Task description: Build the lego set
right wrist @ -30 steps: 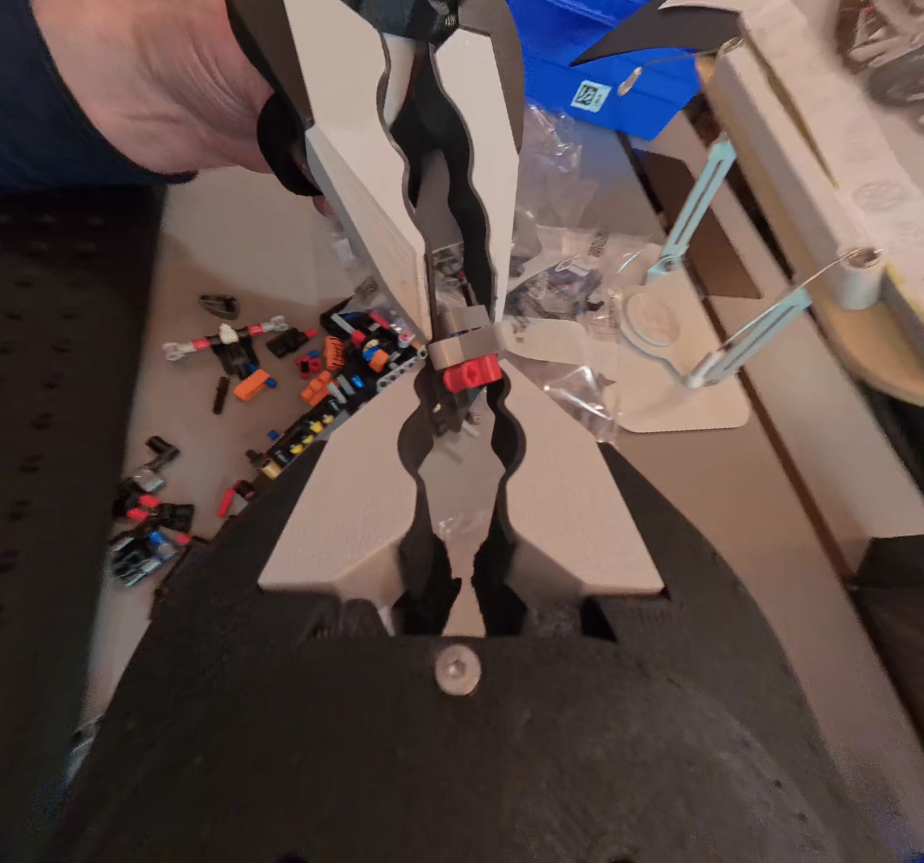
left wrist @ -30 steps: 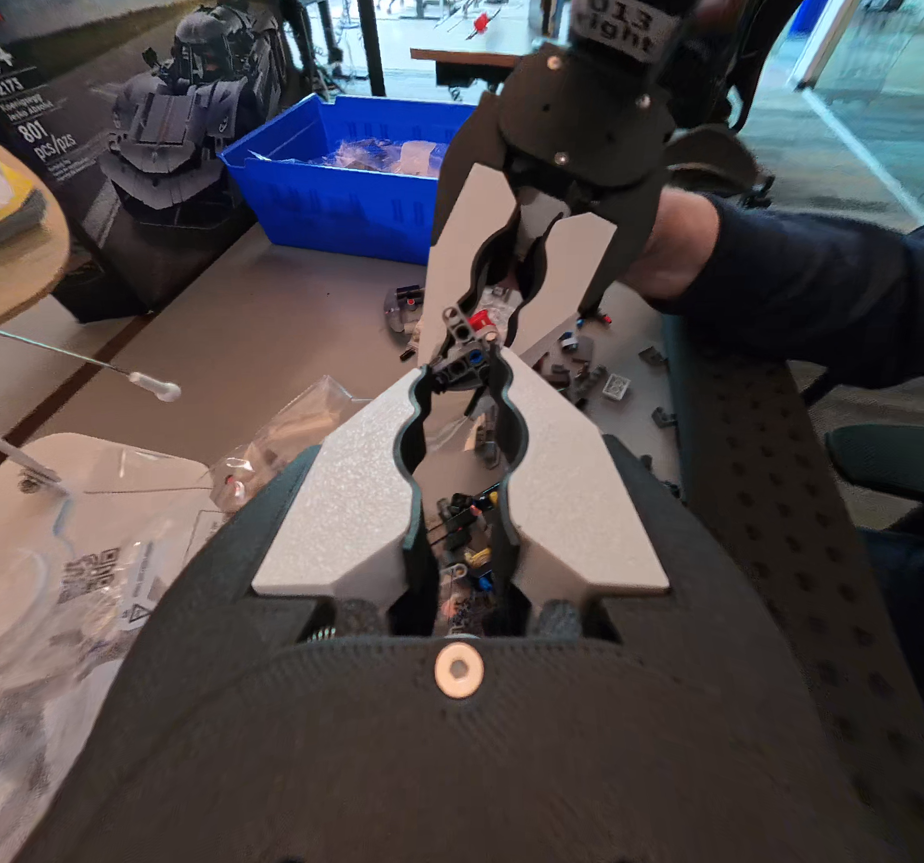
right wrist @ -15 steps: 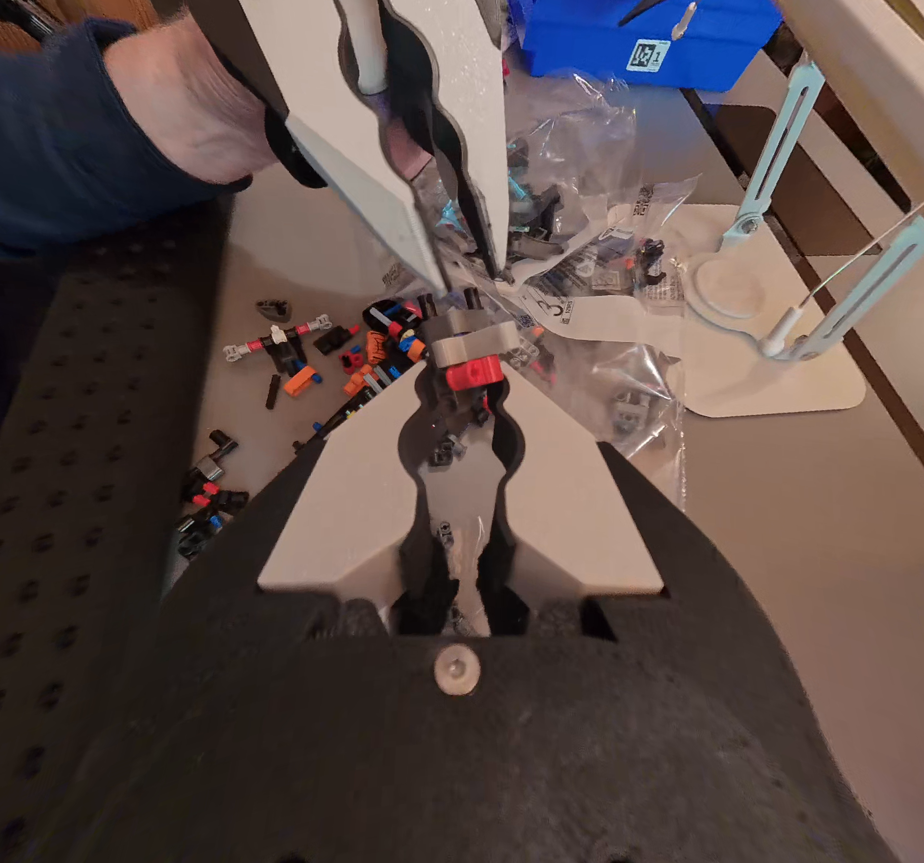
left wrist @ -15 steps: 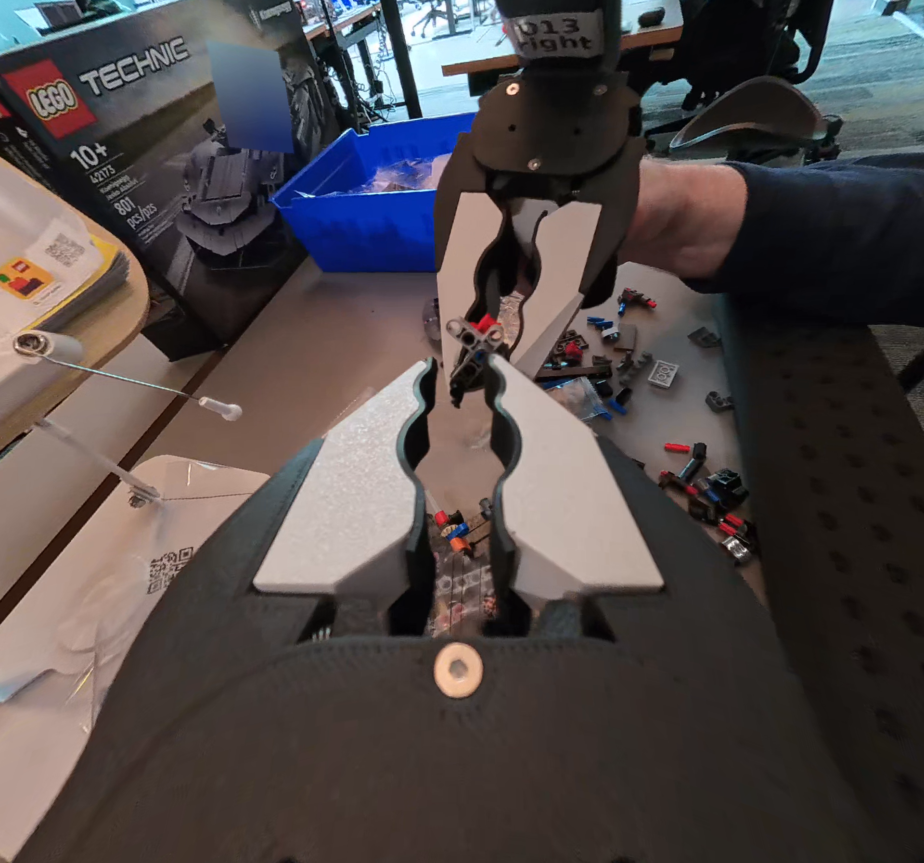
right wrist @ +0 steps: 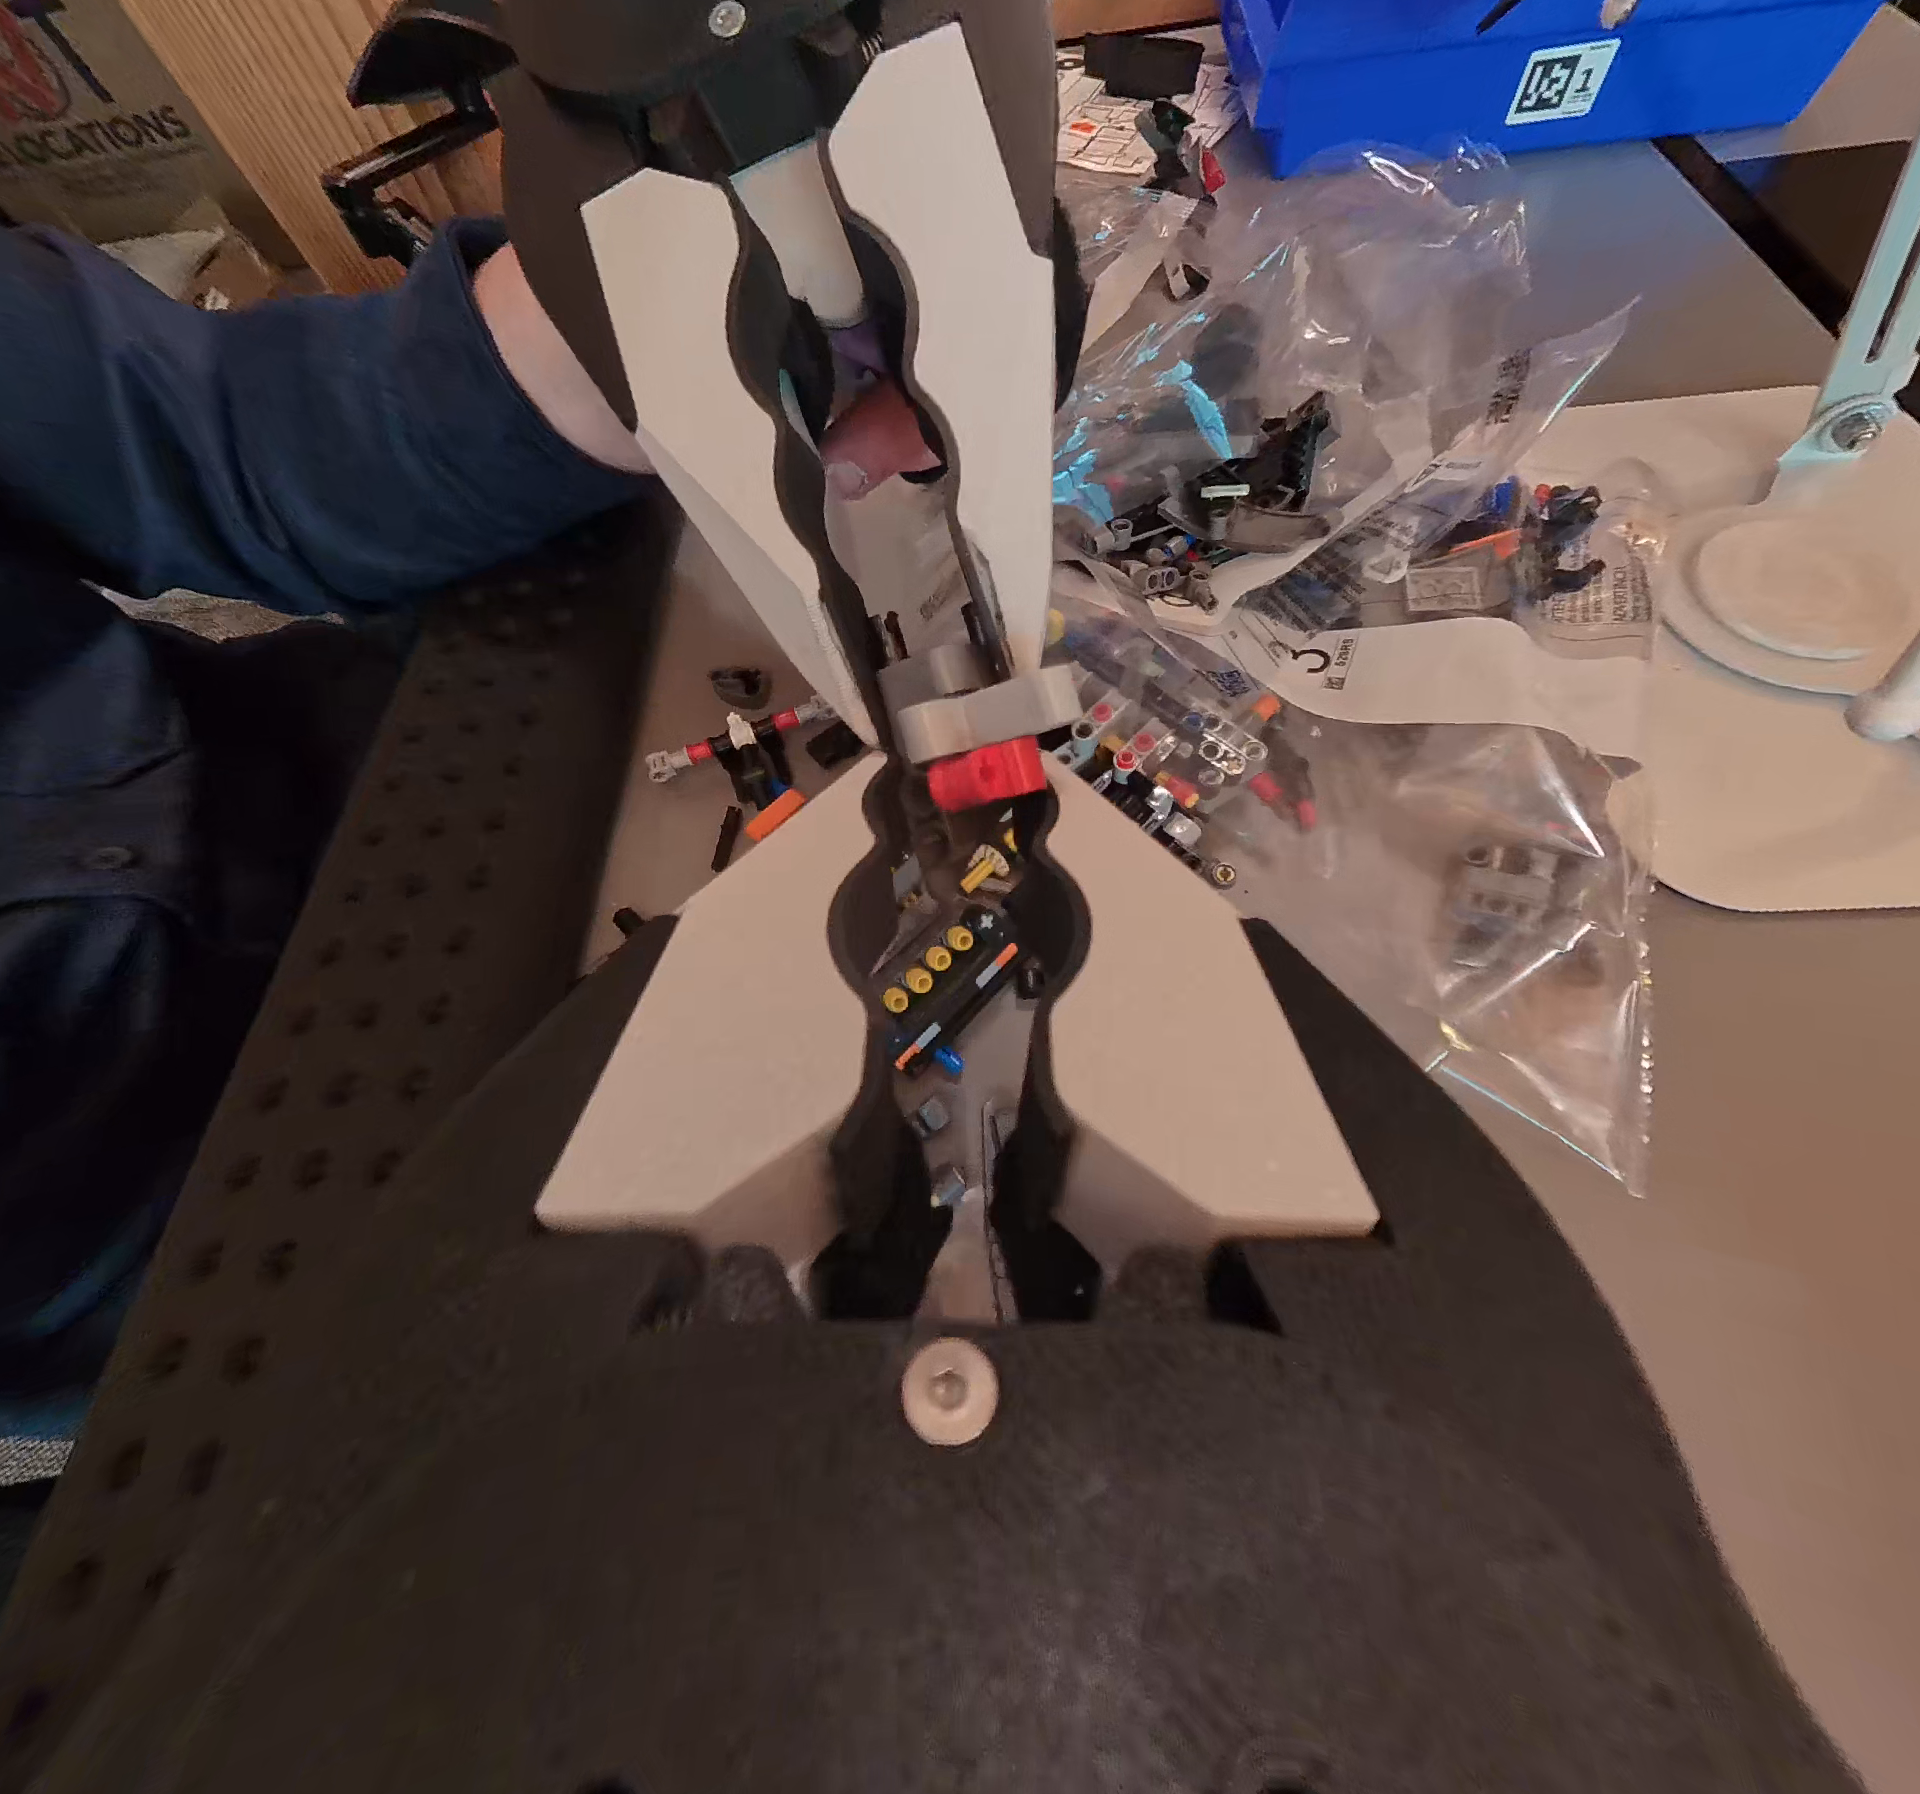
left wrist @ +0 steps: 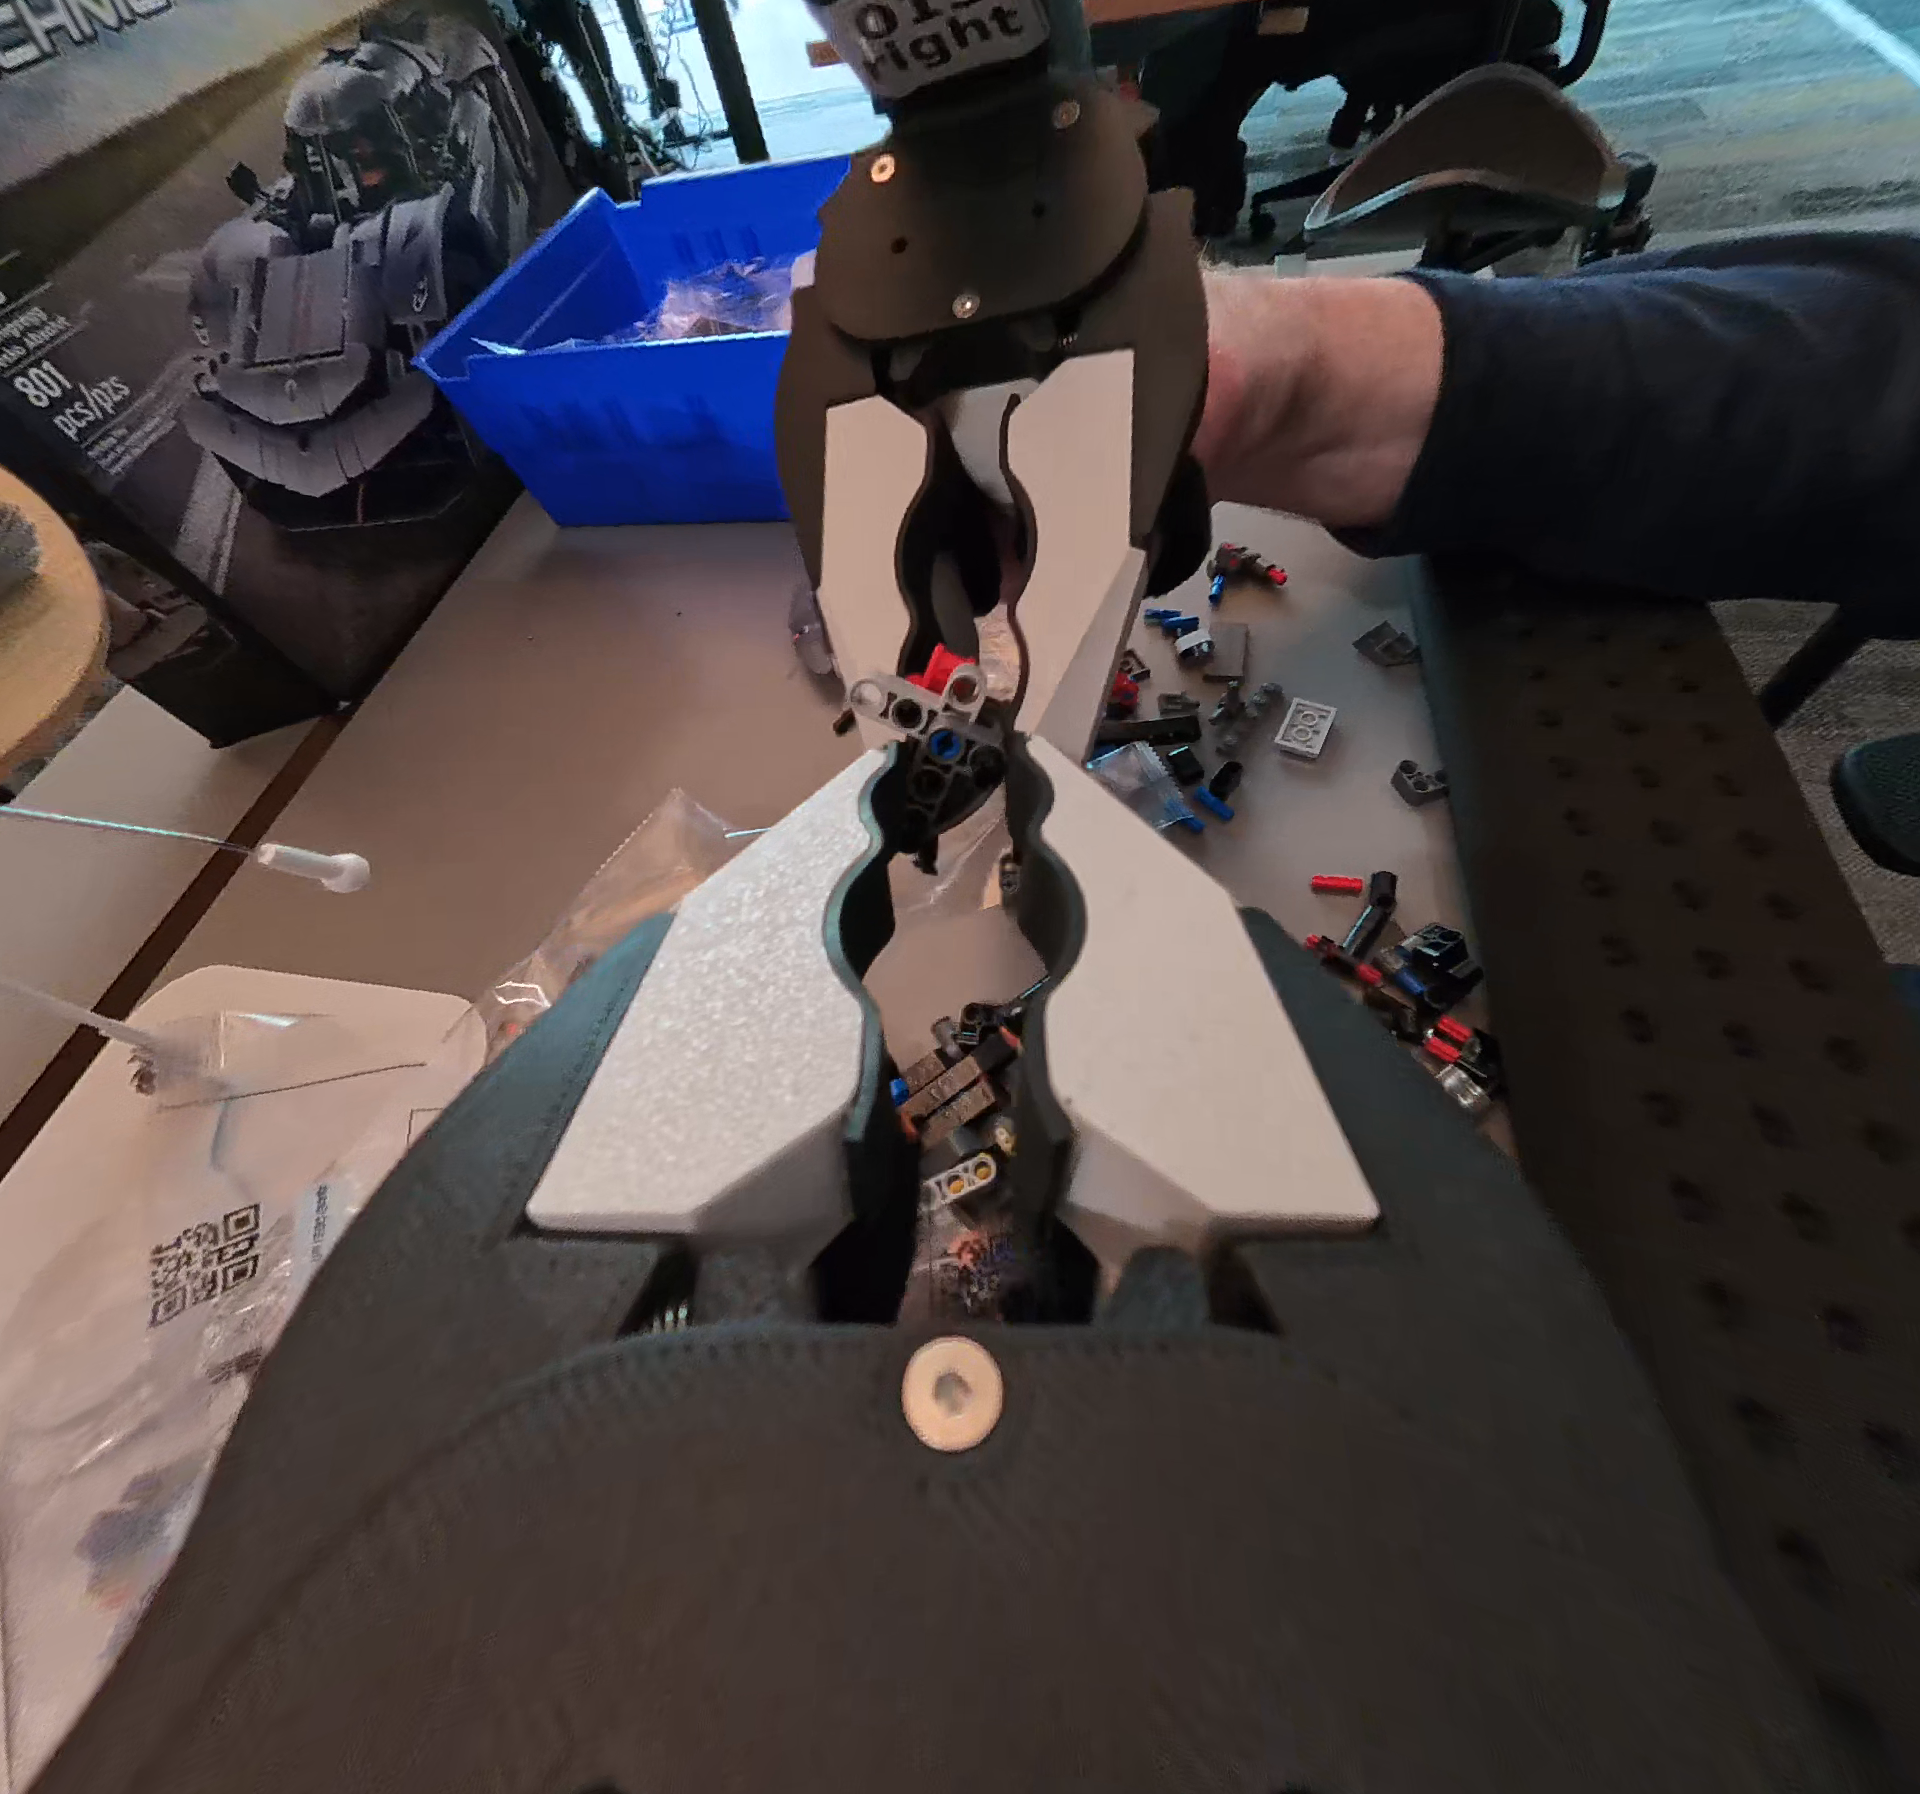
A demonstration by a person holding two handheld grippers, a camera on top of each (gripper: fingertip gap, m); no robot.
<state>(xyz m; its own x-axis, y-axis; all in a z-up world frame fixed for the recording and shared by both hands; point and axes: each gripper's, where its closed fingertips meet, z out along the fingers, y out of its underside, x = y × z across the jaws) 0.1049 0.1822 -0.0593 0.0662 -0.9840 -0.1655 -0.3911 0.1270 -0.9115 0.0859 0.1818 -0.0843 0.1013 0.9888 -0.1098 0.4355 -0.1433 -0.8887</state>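
Observation:
My left gripper [left wrist: 951,757] is shut on a small black Technic piece with a blue pin [left wrist: 940,776]. My right gripper [right wrist: 961,770] is shut on a red connector [right wrist: 982,773] that carries a light grey beam [right wrist: 982,705]. The two grippers meet tip to tip above the table, and the black piece sits against the grey beam [left wrist: 920,695]. In the left wrist view the right gripper [left wrist: 940,674] comes down from above. In the right wrist view the left gripper [right wrist: 925,653] does the same. A hand and a dark blue sleeve hold each.
Loose small pieces [left wrist: 1299,736] lie on the grey table beside a black perforated mat [left wrist: 1662,913]. Clear plastic bags of parts [right wrist: 1351,497] lie near a white stand base [right wrist: 1766,653]. A blue bin [left wrist: 644,414] and the set's box [left wrist: 260,290] stand at the back. Less than 4 cm separates the two grippers' tips.
Both grippers have stayed shut on their pieces and swung together above the table. The left gripper's black piece has closed in on the grey beam.

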